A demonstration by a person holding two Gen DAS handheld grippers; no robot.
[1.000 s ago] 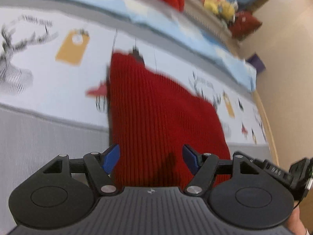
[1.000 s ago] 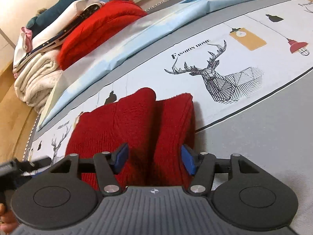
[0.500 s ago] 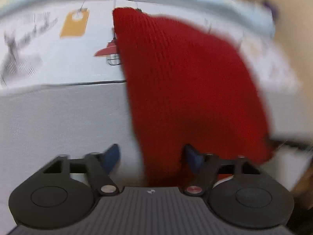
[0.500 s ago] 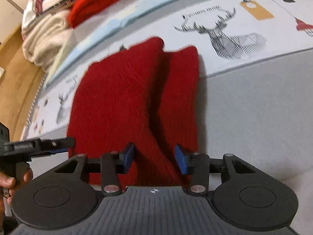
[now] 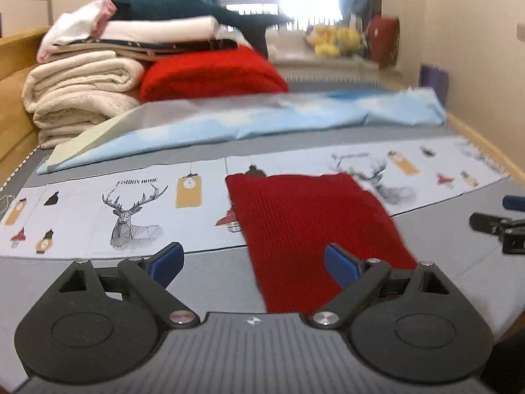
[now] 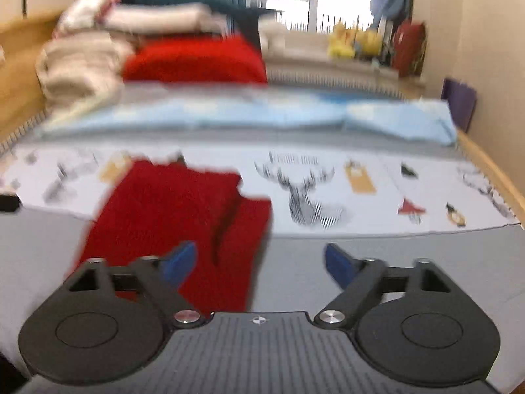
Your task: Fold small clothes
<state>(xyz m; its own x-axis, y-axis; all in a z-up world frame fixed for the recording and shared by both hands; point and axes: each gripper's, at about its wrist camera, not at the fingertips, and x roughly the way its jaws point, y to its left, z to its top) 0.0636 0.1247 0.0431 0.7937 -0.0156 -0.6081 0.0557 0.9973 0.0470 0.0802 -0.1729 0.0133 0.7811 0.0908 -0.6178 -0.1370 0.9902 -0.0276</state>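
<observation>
Left gripper point(image 5: 252, 264): fingers wide, still opening, holding nothing.
Right gripper point(image 6: 259, 262): the same.
Red knit garment point(image 5: 311, 226): folded on bed, beyond both fingertips, untouched.

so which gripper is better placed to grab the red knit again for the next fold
Probably the left gripper. Its opening jaws frame the near edge of the red knit. In the right wrist view the red knit lies mostly off to the left of the right gripper, whose opening jaws mostly frame grey sheet.
</observation>
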